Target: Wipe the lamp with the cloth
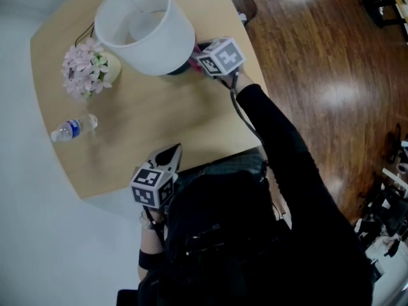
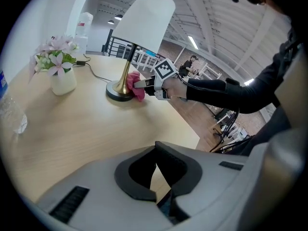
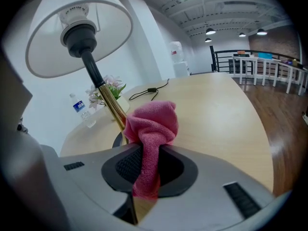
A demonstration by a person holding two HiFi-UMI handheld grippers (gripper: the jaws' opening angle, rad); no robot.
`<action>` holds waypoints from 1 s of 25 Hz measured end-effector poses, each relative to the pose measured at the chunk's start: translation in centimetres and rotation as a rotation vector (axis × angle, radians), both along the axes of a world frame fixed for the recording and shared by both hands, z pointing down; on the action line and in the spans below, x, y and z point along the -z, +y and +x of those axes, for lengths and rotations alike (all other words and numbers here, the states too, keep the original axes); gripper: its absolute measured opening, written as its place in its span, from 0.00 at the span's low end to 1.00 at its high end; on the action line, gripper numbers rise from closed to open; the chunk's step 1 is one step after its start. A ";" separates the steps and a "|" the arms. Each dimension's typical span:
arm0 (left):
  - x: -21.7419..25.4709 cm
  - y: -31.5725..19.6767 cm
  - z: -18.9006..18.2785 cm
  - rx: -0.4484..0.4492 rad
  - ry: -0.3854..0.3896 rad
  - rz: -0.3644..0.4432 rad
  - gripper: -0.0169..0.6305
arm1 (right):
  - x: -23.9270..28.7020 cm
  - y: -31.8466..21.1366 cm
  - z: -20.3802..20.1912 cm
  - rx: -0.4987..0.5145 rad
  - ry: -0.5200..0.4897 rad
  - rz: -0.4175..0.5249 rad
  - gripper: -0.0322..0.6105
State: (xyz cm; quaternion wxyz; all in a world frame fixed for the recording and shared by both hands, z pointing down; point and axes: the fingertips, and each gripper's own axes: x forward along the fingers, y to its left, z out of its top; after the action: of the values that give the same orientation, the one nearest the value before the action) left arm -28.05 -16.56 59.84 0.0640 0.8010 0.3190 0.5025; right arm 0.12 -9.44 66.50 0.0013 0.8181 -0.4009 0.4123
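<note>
The lamp (image 1: pixel 145 27) has a white shade, a brass stem (image 3: pixel 103 95) and a dark round base (image 2: pixel 118 93), and stands at the back of the pale wooden table (image 1: pixel 191 120). My right gripper (image 3: pixel 147 165) is shut on a pink cloth (image 3: pixel 151 124). The bunched cloth touches the stem low down, just above the base, as the left gripper view shows with the cloth (image 2: pixel 136 84) beside the stem. My left gripper (image 1: pixel 167 155) hovers at the table's near edge, shut with nothing in it.
A cream vase of pink flowers (image 1: pixel 89 70) stands left of the lamp. A small water bottle (image 1: pixel 73 128) lies nearer the left edge. A black cable (image 2: pixel 96 73) runs from the lamp base across the table. Wooden floor (image 1: pixel 319 62) lies to the right.
</note>
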 end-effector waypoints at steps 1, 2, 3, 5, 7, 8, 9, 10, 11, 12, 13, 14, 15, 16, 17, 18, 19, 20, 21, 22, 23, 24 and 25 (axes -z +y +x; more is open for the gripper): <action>0.0 -0.3 0.0 -0.004 0.002 -0.001 0.03 | -0.1 0.1 -0.2 -0.016 0.000 -0.006 0.15; 0.1 -0.5 -0.1 -0.008 0.004 -0.002 0.03 | -0.1 0.1 -0.3 -0.029 -0.001 -0.008 0.15; 0.1 -0.8 -0.1 -0.012 0.006 -0.004 0.03 | -0.2 0.1 -0.5 -0.042 -0.001 -0.008 0.15; 0.2 -1.3 -0.2 -0.019 0.009 -0.006 0.03 | -0.1 0.1 -0.8 -0.066 0.001 -0.007 0.15; 0.3 -1.8 -0.4 -0.024 0.010 -0.008 0.03 | -0.1 0.1 -1.2 -0.091 0.004 -0.014 0.15; 0.3 -2.1 -0.5 -0.026 0.011 -0.008 0.03 | 0.0 0.1 -1.5 -0.105 0.004 -0.016 0.15; 0.4 -2.4 -0.5 -0.028 0.012 -0.009 0.03 | 0.0 0.1 -1.7 -0.119 0.004 -0.015 0.15; 0.3 -2.8 -0.6 -0.029 0.013 -0.009 0.03 | 0.0 0.1 -1.9 -0.136 0.004 -0.013 0.15; 0.3 -3.1 -0.6 -0.030 0.014 -0.009 0.03 | -0.1 0.0 -2.2 -0.154 0.004 -0.012 0.15; 0.2 -3.5 -0.6 -0.031 0.014 -0.010 0.03 | -0.1 -0.1 -2.4 -0.173 0.005 -0.013 0.15; 0.2 -3.8 -0.6 -0.032 0.015 -0.011 0.03 | -0.2 -0.2 -2.6 -0.191 0.007 -0.016 0.15; 0.1 -4.2 -0.6 -0.033 0.017 -0.012 0.03 | -0.2 -0.3 -2.8 -0.207 0.009 -0.017 0.15; 0.1 -4.4 -0.6 -0.035 0.018 -0.013 0.03 | -0.2 -0.4 -3.0 -0.223 0.010 -0.017 0.15; 0.2 -4.7 -0.6 -0.038 0.021 -0.014 0.03 | -0.3 -0.5 -3.1 -0.239 0.008 -0.017 0.15; 0.2 -4.9 -0.6 -0.040 0.023 -0.015 0.03 | -0.3 -0.6 -3.3 -0.256 0.005 -0.017 0.15; 0.3 -5.2 -0.6 -0.042 0.024 -0.017 0.03 | -0.3 -0.7 -3.6 -0.273 0.002 -0.018 0.15; 0.3 -5.4 -0.6 -0.043 0.026 -0.018 0.03 | -0.3 -0.9 -3.8 -0.287 0.002 -0.020 0.15; 0.3 -5.7 -0.6 -0.043 0.027 -0.018 0.03 | -0.3 -1.1 -4.1 -0.299 0.003 -0.023 0.15; 0.3 -5.9 -0.6 -0.043 0.028 -0.019 0.03 | -0.3 -1.3 -4.4 -0.311 0.004 -0.025 0.15; 0.4 -6.2 -0.7 -0.043 0.028 -0.020 0.03 | -0.2 -1.5 -4.7 -0.322 0.006 -0.028 0.15; 0.5 -6.5 -0.7 -0.042 0.029 -0.021 0.03 | -0.2 -1.8 -5.0 -0.332 0.007 -0.032 0.15; 0.5 -6.8 -0.7 -0.040 0.031 -0.023 0.03 | -0.3 -2.0 -5.2 -0.343 0.008 -0.035 0.15; 0.6 -7.1 -0.6 -0.037 0.033 -0.025 0.03 | -0.3 -2.3 -5.4 -0.355 0.009 -0.039 0.15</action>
State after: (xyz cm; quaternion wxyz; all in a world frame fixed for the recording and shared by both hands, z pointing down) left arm -28.69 -23.63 59.22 0.0594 0.8024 0.3407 0.4864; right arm -5.27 -11.71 66.76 -0.0540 0.8778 -0.2420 0.4100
